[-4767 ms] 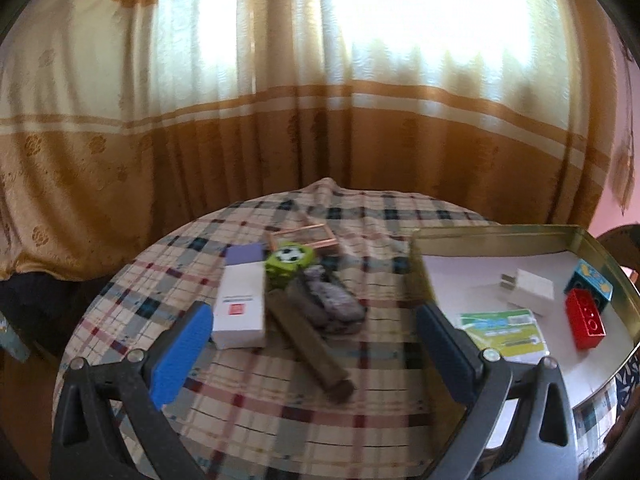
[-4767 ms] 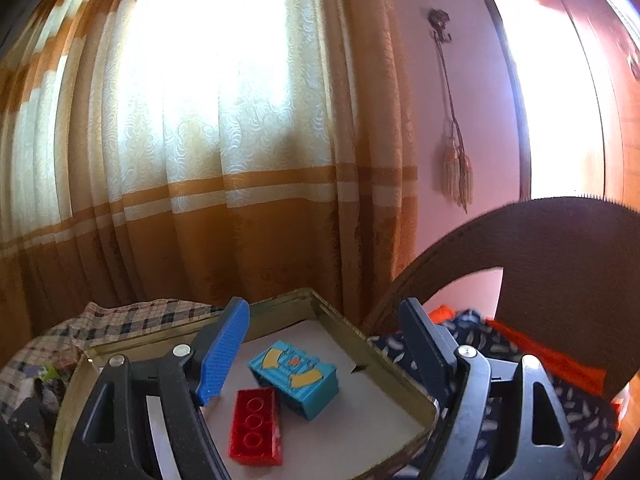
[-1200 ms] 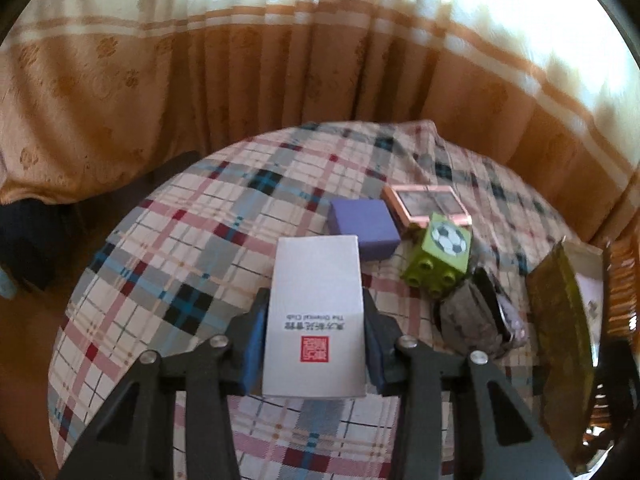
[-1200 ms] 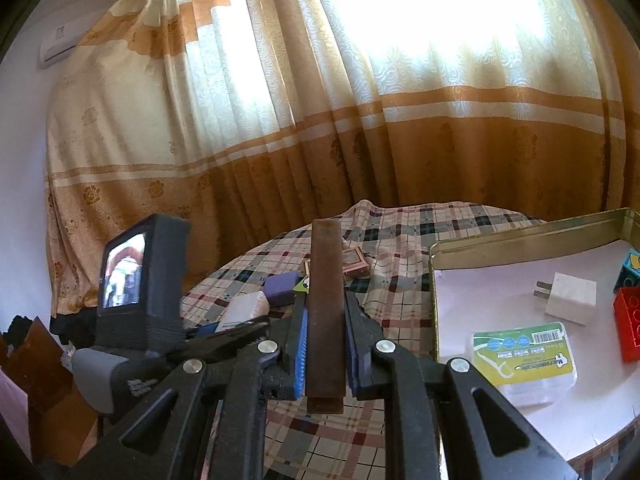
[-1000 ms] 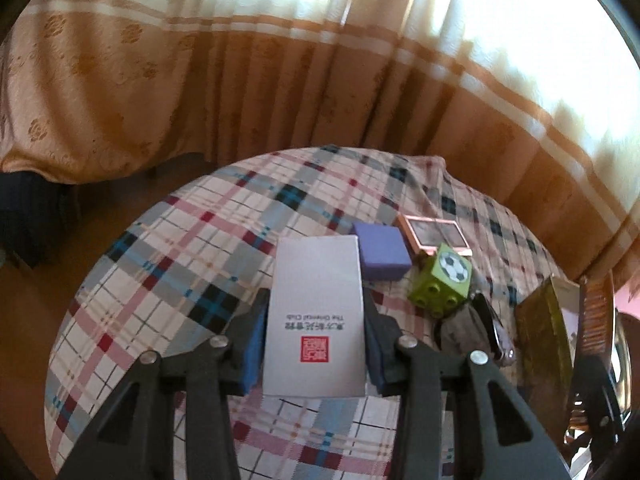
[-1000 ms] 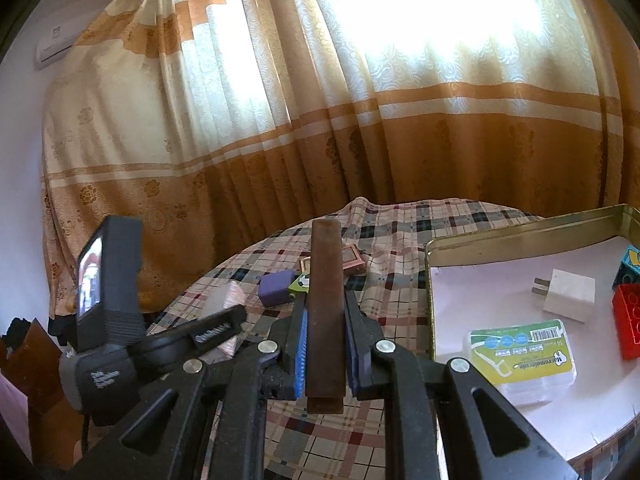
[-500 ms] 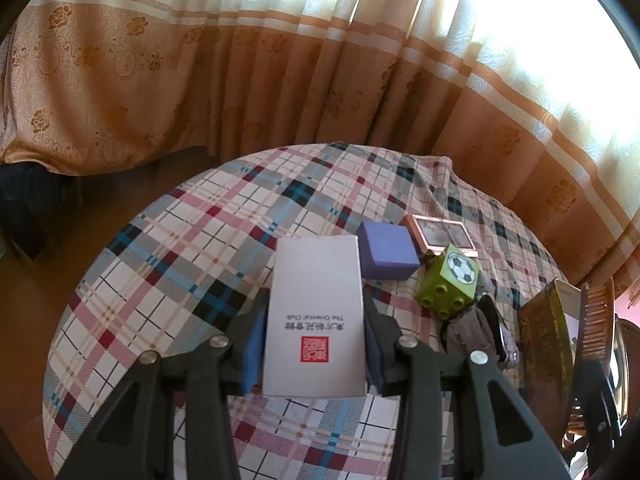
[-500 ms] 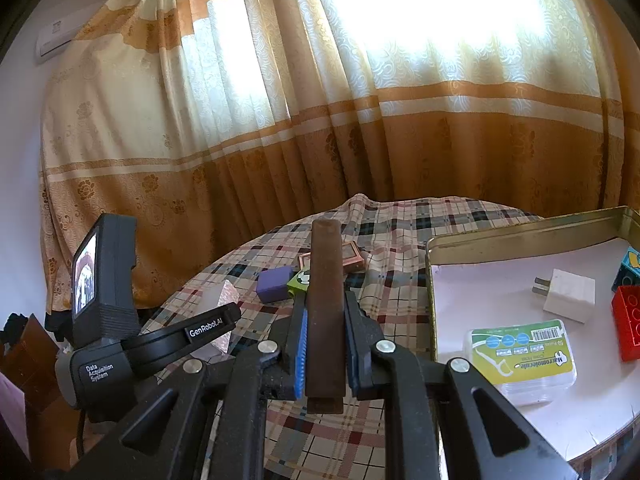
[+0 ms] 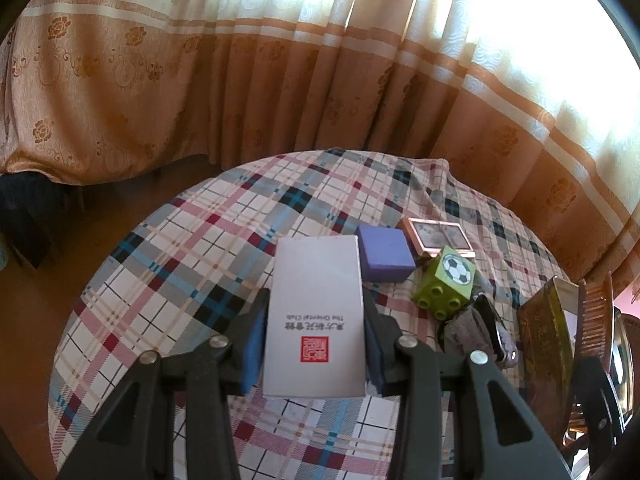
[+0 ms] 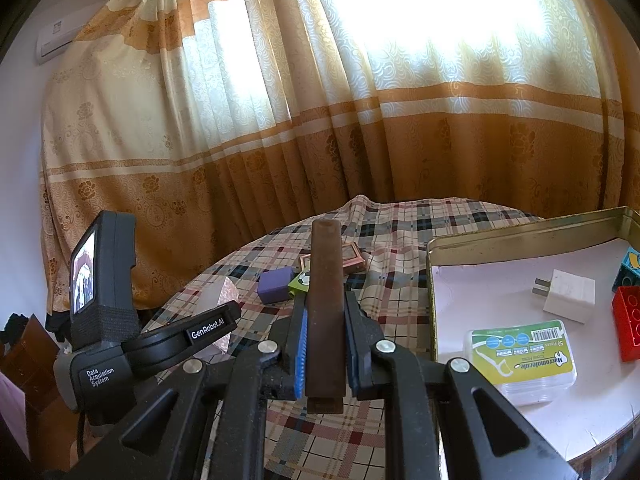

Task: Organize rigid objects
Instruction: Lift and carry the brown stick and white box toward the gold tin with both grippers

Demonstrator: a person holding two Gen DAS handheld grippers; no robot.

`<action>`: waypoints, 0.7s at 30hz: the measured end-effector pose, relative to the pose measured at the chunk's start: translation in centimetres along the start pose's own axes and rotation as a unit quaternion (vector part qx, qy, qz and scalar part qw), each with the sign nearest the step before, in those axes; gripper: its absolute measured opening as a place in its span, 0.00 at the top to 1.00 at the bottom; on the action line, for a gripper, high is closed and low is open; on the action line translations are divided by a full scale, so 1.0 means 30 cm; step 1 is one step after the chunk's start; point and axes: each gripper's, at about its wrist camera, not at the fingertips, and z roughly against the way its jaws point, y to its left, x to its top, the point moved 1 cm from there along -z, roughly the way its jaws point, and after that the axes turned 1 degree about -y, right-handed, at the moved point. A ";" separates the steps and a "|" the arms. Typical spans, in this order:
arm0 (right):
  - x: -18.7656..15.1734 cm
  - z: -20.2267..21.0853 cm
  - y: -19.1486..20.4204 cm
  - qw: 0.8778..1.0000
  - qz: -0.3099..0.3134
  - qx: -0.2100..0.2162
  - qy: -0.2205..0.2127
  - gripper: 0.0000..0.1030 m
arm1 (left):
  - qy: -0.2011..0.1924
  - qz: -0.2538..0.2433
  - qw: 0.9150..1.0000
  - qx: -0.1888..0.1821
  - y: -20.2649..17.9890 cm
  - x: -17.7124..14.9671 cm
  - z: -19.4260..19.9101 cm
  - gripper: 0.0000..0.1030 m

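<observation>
white box (image 9: 316, 312) clamped, left gripper (image 9: 314, 344) | brown bar (image 10: 325, 312) clamped, right gripper (image 10: 322, 344) | tray (image 10: 520, 232) beside

Sunlit cream-and-ochre curtains (image 10: 360, 128) drawn across a bright window, floral motifs along the darker lower band. Round table under a plaid cloth (image 9: 208, 240) in front. Wall-mounted air conditioner (image 10: 54, 38) high on the white wall at left.

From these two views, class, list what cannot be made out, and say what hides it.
- Tin tray, left view: seen edge-on, so its contents are hidden.
- Blue brick, right view: cut off by the picture edge.
- Grey bundle, left view: green block overlaps it; its nature is unclear.
- Brown bar, right view: jaws cover its sides.
</observation>
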 end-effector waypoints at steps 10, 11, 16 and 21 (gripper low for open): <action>0.008 0.027 0.000 1.000 0.001 -0.001 -0.022 0.83 | -0.035 -0.014 0.999 0.018 -0.019 -0.013 0.056 0.60; 0.010 0.036 0.000 1.000 0.002 -0.002 -0.027 0.83 | -0.044 -0.016 0.999 0.021 -0.021 -0.015 0.069 0.60; 0.018 0.067 0.006 0.999 0.011 -0.007 -0.052 0.83 | -0.065 -0.023 0.997 0.025 -0.044 -0.030 0.109 0.60; 0.031 0.138 0.008 0.993 0.034 -0.031 -0.107 0.83 | -0.090 -0.045 0.995 0.028 -0.081 -0.045 0.165 0.60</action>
